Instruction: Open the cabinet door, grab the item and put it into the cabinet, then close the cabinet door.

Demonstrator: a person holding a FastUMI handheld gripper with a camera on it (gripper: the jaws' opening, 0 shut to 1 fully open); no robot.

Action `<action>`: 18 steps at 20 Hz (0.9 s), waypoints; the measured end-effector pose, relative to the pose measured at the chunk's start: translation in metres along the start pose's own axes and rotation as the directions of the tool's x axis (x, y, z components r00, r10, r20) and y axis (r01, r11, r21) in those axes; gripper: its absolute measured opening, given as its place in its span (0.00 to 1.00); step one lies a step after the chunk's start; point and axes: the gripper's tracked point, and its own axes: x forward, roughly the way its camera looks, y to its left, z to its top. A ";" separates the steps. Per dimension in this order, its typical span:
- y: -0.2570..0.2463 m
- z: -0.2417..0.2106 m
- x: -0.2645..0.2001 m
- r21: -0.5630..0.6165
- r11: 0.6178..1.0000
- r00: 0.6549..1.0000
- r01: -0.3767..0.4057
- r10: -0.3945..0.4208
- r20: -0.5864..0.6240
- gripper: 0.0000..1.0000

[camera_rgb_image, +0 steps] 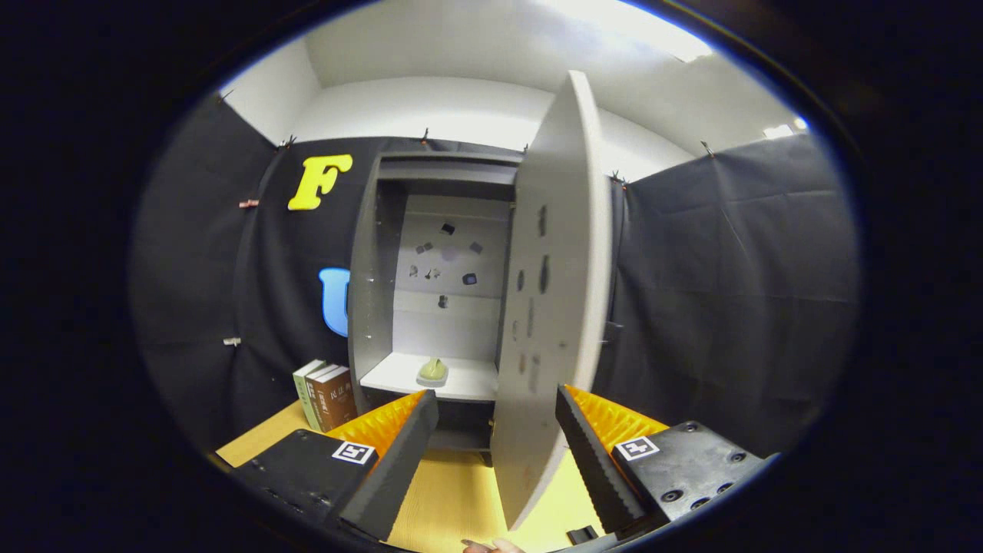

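Two books [324, 393] stand upright on the wooden surface [461, 499], just left of one grey cabinet [369, 292]. One small pale green item [432, 371] sits on the cabinet's shelf [399, 378]. The one door [557, 307] stands open, its lower edge between the fingers of the tongs [498, 418], spread wide, gripping nothing.

The gripper camera looks forward and slightly upward along its spread fingers [399, 453], close to the cabinet [369, 269] and its open door [549, 307].
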 end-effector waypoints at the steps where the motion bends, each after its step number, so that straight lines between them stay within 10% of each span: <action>1: -0.021 0.000 -0.002 0.019 1.000 1.000 0.010 -0.010 0.000 0.97; 6: -0.113 -0.015 0.018 0.023 0.996 0.997 0.081 -0.081 -0.016 0.98; 18: -0.079 -0.042 0.076 0.061 0.984 0.981 -0.165 0.170 -0.096 0.95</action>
